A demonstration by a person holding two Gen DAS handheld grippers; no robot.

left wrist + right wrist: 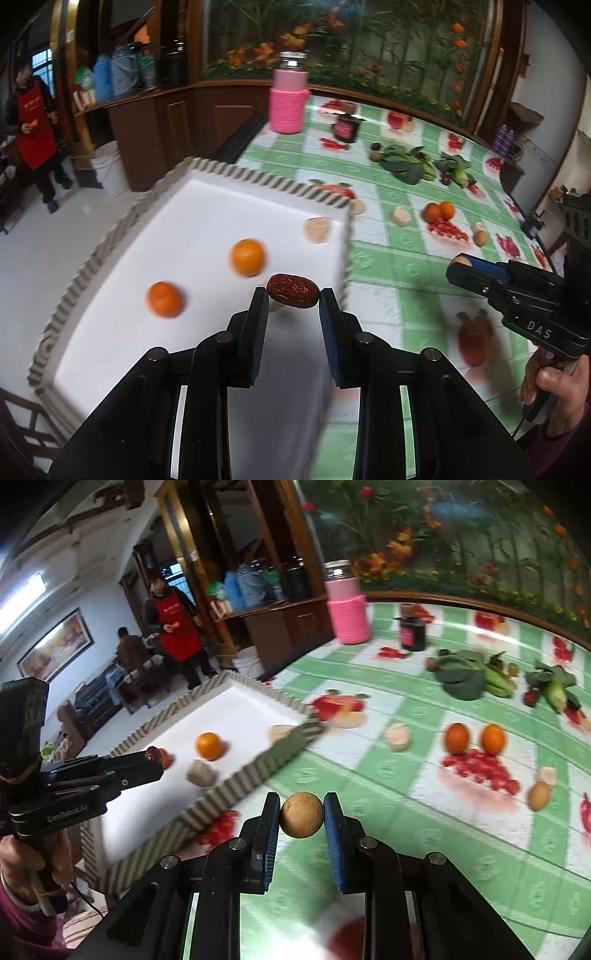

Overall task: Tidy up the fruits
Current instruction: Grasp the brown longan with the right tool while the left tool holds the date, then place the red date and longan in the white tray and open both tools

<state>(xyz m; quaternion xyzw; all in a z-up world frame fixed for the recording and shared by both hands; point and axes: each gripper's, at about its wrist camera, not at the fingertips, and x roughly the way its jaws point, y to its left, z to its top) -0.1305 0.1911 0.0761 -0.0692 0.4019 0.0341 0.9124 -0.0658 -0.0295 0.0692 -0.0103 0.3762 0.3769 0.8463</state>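
Note:
My left gripper [293,295] is shut on a dark red wrinkled date [293,291], which hangs over the near right corner of the white tray [258,177]. Inside the tray lie two oranges [246,257] [165,299] and a pale piece [317,229]. My right gripper [301,818] is shut on a round tan fruit [301,814] above the green checked tablecloth, just right of the tray's striped rim [255,771]. In the right wrist view the left gripper [155,755] reaches over the tray from the left. Two more oranges [457,738] [493,739] sit on the table.
A pink-sleeved bottle [349,605] and a dark jar [413,633] stand at the back of the table. Leafy greens [465,679] lie at the back right, a brown egg-shaped fruit [538,795] at the right. A person in a red apron [173,631] stands across the room.

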